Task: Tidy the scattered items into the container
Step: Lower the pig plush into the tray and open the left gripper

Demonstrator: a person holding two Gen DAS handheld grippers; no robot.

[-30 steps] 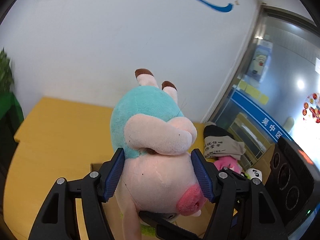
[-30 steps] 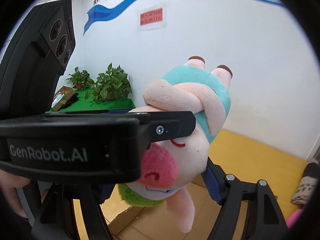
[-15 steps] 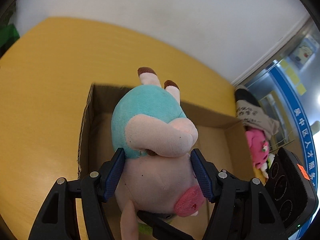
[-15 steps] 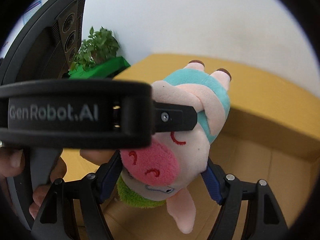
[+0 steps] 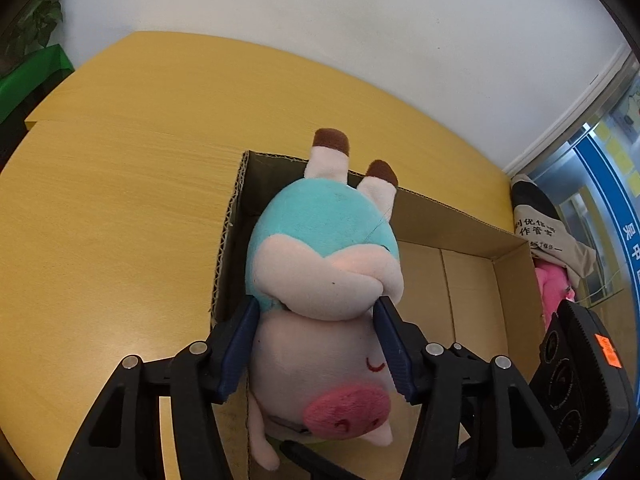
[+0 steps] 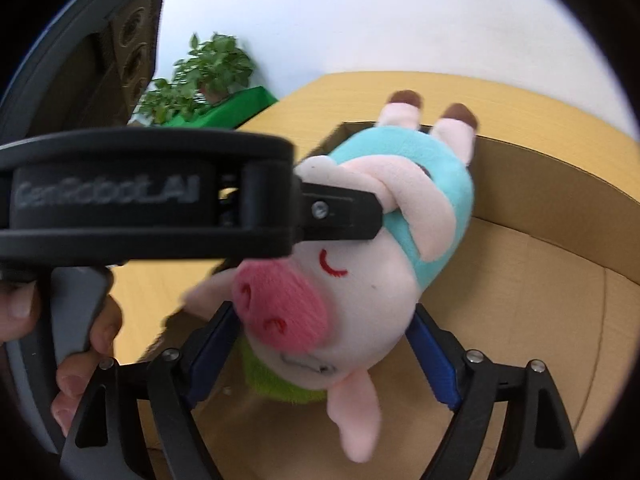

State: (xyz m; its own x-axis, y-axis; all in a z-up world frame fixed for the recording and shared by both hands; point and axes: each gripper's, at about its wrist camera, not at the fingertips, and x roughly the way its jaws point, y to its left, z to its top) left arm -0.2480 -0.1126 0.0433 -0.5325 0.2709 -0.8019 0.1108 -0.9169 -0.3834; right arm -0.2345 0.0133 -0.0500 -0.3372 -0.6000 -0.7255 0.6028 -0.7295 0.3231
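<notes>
Your left gripper (image 5: 316,344) grasps the pink plush pig in a turquoise shirt (image 5: 324,280) by its head, blue pads pressed into both sides while its jaws are closing; the pig hangs upside down, brown-tipped feet pointing away from you, over the open brown cardboard box (image 5: 472,280) that sits on the yellow wooden table (image 5: 120,200); your right gripper (image 6: 324,352) has its blue pads standing clear of the pig's head, released, with the jaws opening and the head between them; a fuzzy green toy (image 6: 276,384) lies in the box under the pig; a hand (image 6: 72,360) holds the left gripper's grey handle.
</notes>
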